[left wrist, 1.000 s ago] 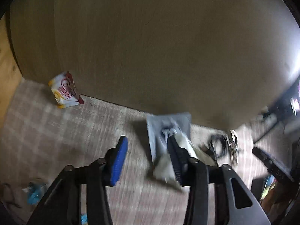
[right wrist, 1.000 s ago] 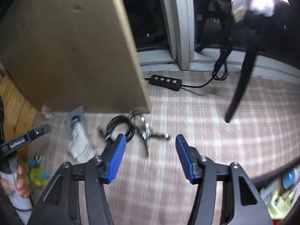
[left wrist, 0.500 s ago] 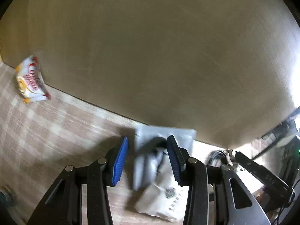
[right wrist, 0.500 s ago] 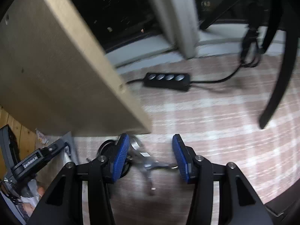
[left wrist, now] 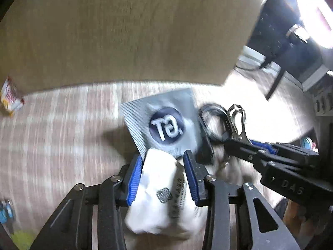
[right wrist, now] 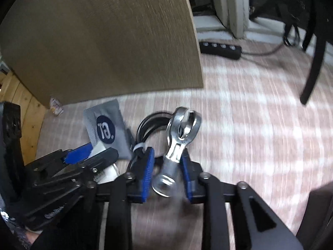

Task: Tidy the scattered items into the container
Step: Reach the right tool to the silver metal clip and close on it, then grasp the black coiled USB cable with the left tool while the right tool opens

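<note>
My left gripper is closing around a white crumpled packet that lies between its blue pads, on the checked mat. A grey sachet with a dark round logo lies just ahead of it. My right gripper straddles a shiny metal carabiner clip, its pads close to the clip's stem; contact is not clear. A coiled black cable lies beside the clip. The right gripper also shows in the left wrist view, by the clip. No container is in view.
A tall wooden panel stands right behind the items. A red and yellow snack packet lies at its foot, far left. A black power strip and a dark furniture leg are at the right. Small blue and yellow items lie lower left.
Both grippers have moved down and forward to the items. The left jaws have narrowed around the white packet. The right jaws have narrowed around the metal clip.
</note>
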### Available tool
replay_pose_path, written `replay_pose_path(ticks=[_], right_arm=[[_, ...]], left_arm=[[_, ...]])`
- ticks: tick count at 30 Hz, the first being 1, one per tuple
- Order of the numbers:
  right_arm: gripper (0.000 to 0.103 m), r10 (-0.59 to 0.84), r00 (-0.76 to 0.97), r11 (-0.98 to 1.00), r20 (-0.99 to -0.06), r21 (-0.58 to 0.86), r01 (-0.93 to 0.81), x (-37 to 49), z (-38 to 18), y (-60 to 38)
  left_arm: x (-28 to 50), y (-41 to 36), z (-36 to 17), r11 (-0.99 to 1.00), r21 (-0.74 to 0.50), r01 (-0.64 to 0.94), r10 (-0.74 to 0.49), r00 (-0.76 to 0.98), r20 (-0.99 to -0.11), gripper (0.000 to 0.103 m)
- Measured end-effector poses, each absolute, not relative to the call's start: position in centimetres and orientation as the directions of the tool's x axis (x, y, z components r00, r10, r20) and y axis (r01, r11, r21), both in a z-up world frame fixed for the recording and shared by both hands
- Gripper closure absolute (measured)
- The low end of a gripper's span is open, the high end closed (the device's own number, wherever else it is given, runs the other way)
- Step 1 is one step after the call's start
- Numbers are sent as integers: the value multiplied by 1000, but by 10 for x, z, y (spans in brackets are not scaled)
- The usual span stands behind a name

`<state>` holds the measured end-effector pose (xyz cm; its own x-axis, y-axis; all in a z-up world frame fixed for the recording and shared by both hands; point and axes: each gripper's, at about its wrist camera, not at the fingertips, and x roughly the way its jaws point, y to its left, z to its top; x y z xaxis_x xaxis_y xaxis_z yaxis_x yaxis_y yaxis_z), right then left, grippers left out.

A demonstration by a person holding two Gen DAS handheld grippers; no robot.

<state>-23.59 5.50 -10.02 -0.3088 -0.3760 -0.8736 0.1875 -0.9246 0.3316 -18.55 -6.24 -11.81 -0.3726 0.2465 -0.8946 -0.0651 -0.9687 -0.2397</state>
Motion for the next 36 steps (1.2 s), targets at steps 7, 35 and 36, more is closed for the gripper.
replay_pose_path(ticks=[7, 35, 36], right_arm=[[86, -357, -258, -924, -898, 299, 239, -179, -103, 66], [72, -392, -228, -920, -891, 374, 120, -297, -104, 73], [72, -391, -229, -920, -891, 373, 121, -299, -105, 72]], left_arm=[[-149, -81, -109, -975, -210, -73, 222, -291, -931, 66], [-223, -8, -107, -959, -208, -195, 264, -332, -906, 60], [-223, -9, -109, -956, -217, -196, 272, -325, -906, 61]])
